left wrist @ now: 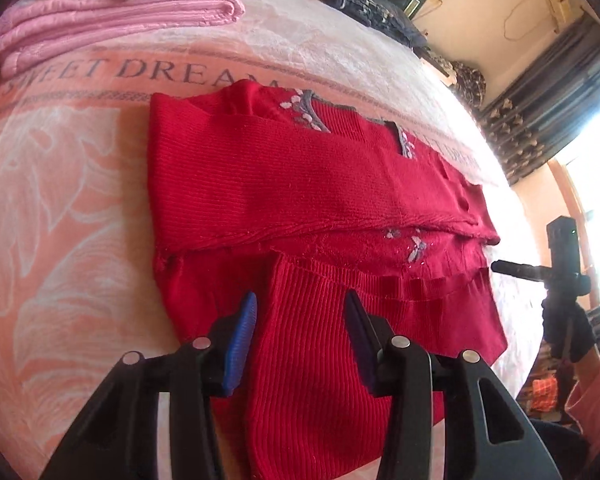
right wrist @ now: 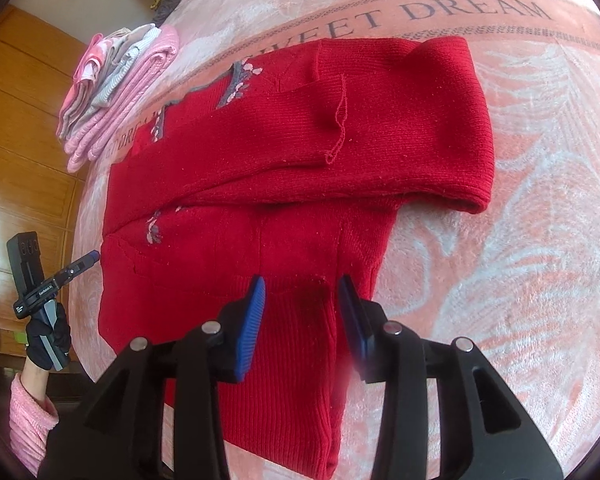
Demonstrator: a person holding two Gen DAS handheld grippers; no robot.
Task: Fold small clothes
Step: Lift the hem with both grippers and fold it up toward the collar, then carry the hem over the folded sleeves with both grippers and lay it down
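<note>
While the red sweater (left wrist: 300, 208) lies part-folded on the pink blanket (left wrist: 60, 184), both grippers hover low over its near ribbed hem; the left gripper (left wrist: 300, 340) has its jaws spread, gripping nothing; the right gripper (right wrist: 302, 320) is likewise released above the hem; a folded pile (right wrist: 116, 92) sits at the blanket's far left; gloved hands hold each handle upright.
</note>
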